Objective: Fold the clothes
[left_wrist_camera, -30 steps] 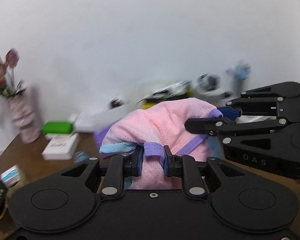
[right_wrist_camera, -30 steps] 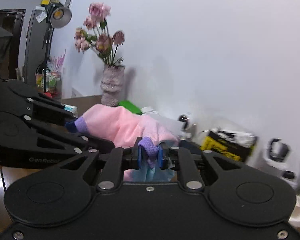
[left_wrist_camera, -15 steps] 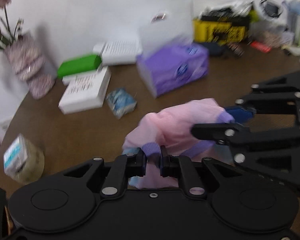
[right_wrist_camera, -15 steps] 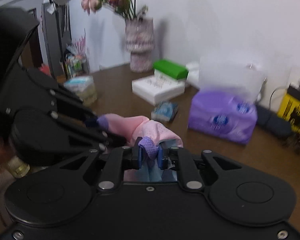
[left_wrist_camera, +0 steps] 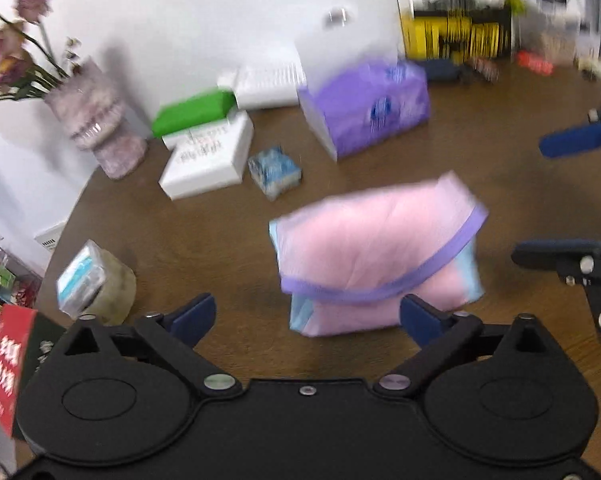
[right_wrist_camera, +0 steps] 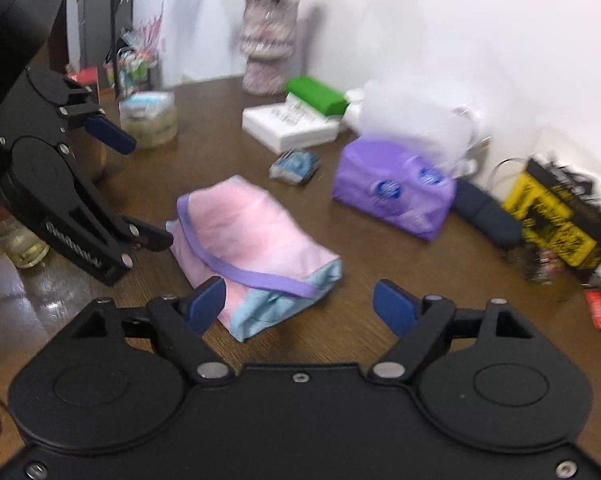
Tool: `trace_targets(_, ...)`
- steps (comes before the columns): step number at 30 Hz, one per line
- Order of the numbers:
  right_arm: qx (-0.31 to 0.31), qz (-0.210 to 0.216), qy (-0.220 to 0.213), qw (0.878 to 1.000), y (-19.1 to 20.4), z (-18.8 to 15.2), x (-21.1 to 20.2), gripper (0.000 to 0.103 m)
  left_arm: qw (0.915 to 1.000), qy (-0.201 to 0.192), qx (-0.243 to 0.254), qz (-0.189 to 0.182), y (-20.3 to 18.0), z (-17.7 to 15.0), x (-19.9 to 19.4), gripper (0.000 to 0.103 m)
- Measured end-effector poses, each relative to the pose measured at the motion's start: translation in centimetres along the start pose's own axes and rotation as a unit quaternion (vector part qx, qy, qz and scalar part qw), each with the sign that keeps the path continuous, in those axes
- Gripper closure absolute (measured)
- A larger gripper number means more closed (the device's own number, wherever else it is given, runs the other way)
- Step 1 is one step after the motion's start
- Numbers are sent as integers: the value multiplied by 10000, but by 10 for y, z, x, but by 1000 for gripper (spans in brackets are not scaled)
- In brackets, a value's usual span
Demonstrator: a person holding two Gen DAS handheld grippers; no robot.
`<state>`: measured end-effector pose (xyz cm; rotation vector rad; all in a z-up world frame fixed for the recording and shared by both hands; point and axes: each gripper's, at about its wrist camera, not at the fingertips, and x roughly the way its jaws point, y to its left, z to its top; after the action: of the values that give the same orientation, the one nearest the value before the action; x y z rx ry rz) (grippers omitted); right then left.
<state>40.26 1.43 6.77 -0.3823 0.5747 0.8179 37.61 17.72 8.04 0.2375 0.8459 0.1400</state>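
Open brown tabletop (left_wrist_camera: 188,240) around me, clutter along the wall.

Bare wood lies beside the folded pink garment with purple trim (left_wrist_camera: 376,252). Beyond it, the small blue packet (left_wrist_camera: 274,172), the purple tissue pack (left_wrist_camera: 366,108) and the white boxes (left_wrist_camera: 206,158) block my way.

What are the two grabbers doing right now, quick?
Left gripper: fingers opening, holding nothing; the pink garment lies free on the table.
Right gripper: fingers opening, holding nothing.

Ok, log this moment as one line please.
phase: release | left gripper: opening, empty | right gripper: opening, empty | pink garment: folded on table
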Motion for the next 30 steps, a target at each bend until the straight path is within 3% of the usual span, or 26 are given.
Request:
trace_targets(3, 45, -163, -202, 9997, -3, -5, -29, 14, 9993, -249, -99, -248, -17, 1, -21, 0)
trace_targets(7, 144, -497, -354, 9980, -9, -29, -67, 13, 9969, -752, -239, -83, -53, -7, -56, 0)
trace_targets(10, 320, -775, -401, 9957, -22, -54, -101, 13, 9917, -1151, -507, -247, -83, -18, -90, 0)
trace_targets(13, 625, -1098, -471, 9909, -47, -92, -152, 12, 9851, -1451, -722, -582, -116, -29, -121, 0)
trace_targets(21, 1322, -1986, -522, 9697, -84, -182, -266, 10, 9742, -1737, -857, -1156, -173, -73, -155, 0)
trace_targets(25, 1372, -2343, -480, 9612, -71, -224, -312, 9, 9685, -1677, -934, -1587, -187, -110, -173, 0)
trace_targets(30, 1289, -2320, -661, 9619, -15, -262, -348, 8, 9653, -1924, -897, -1520, -199, -177, -203, 0)
